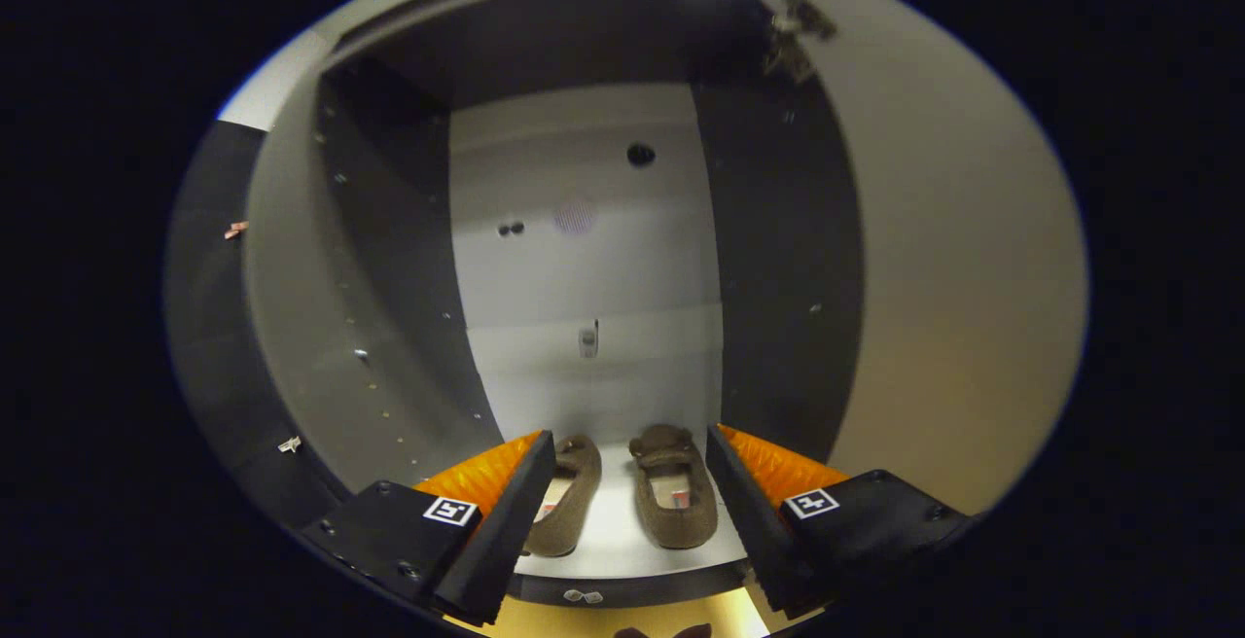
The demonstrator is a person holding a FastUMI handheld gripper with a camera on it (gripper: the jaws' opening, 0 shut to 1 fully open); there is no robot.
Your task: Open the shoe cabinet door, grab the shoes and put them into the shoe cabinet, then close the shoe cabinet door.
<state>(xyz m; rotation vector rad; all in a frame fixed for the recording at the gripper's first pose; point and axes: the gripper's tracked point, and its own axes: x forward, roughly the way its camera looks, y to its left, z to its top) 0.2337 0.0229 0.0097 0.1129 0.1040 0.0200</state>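
Brown shoes (622,494) sat on the open cabinet (389,259) floor, door (934,278) swung right; gripper (630,502) spread wide, grasping nothing.

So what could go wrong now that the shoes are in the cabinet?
The fingers are spread open with both brown shoes lying between them on the cabinet floor, so pulling back crookedly might drag a shoe out. The open door stands close beside them and could get bumped.

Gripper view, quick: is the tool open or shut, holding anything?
Tool: open, holding nothing; the pair of brown fabric slippers sits on the white cabinet floor between its fingers.
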